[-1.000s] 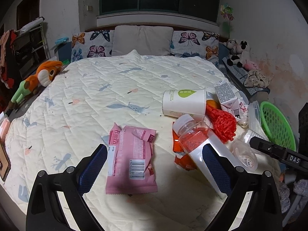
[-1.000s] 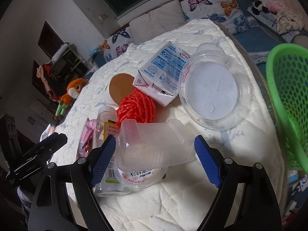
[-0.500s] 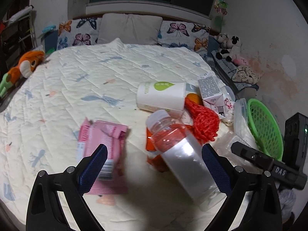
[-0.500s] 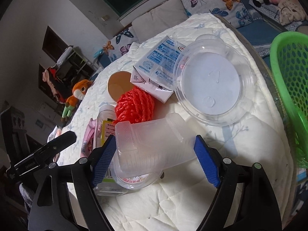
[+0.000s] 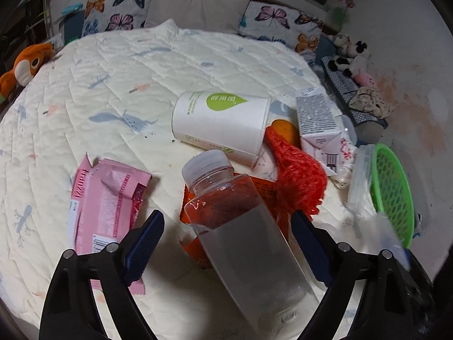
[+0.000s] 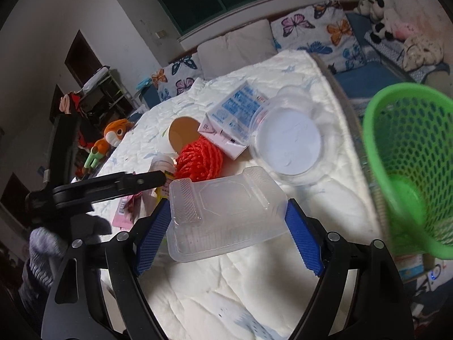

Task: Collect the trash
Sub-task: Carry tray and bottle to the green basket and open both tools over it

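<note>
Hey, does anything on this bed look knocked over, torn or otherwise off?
Yes. The white paper cup lies on its side, the clear bottle lies flat over an orange wrapper, and the pink wrapper is torn open. All of it is litter scattered on the quilt, not in the green basket.

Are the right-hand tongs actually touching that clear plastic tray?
Touching. The right wrist view shows both blue pads pressed against the clear tray's sides, holding it above the quilt.

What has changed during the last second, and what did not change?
The left gripper swung right, from over the pink wrapper to around the clear bottle, jaws open. The right gripper closed on the clear plastic tray and lifted it toward the green basket. The paper cup, red net and carton stayed put.
</note>
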`<state>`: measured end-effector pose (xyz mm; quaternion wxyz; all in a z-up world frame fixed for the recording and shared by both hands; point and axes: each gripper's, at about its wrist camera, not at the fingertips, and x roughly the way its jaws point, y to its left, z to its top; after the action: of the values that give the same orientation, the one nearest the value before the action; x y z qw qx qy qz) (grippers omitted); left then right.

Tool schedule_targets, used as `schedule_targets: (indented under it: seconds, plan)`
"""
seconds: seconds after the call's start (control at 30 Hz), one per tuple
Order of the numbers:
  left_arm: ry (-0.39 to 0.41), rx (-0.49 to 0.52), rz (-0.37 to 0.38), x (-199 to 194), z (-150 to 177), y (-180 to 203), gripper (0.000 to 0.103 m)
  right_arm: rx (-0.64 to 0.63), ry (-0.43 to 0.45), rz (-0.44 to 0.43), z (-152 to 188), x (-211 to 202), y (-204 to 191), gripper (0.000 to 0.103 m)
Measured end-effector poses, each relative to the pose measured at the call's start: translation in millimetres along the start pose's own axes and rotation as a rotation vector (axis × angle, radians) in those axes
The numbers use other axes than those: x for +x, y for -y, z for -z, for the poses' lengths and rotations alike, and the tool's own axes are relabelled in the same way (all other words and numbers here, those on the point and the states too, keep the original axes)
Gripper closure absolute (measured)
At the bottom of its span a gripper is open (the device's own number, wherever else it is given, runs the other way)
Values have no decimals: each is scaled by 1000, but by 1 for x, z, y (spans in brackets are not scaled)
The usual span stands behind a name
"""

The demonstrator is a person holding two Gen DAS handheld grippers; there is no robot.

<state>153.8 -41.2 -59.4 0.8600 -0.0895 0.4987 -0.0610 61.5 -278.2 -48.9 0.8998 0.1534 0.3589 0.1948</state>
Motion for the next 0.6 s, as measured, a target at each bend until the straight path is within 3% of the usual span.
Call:
schedule_targets:
  seconds: [0.23, 0.6]
  plan:
    - [-42, -33, 7, 16, -5, -1, 35, -20, 48, 110, 0, -24, 17, 22]
    - [31, 4, 35, -17, 0, -6, 41, 43, 88, 280, -2, -44, 66, 22]
